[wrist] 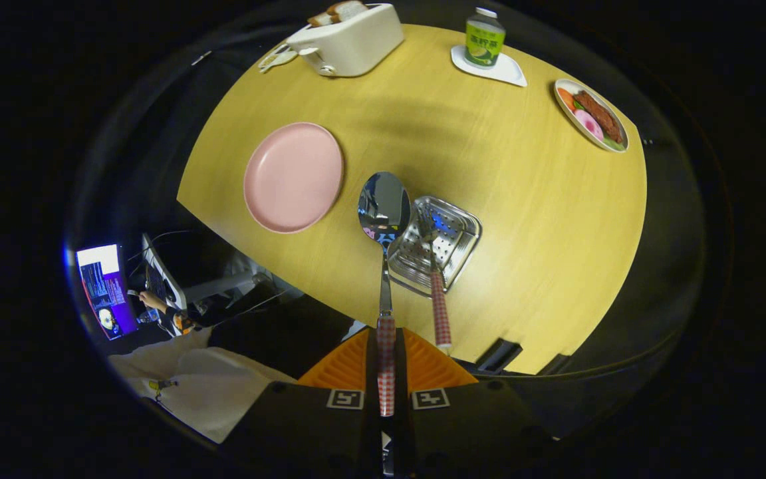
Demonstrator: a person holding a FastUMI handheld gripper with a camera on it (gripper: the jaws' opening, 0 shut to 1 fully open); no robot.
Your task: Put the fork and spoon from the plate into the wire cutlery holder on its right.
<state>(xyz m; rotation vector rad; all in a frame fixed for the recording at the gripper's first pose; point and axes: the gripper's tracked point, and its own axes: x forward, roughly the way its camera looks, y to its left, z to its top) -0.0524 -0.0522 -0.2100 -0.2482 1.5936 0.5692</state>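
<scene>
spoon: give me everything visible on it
The spoon has a polished metal bowl and neck and a red-and-white checked handle. The claw is shut on that handle, both orange fingers pressing it. It is held up over the table, its bowl just left of the wire cutlery holder, which already holds a matching-handled utensil.

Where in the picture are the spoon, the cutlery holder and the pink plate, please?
spoon (383, 203): gripper view, on its bowl, jaws shut on the handle.
cutlery holder (466, 233): gripper view, on its right wall.
pink plate (293, 176): gripper view, on its bare middle.

Bright tabletop, dim surroundings, fisheye-warped edges
</scene>
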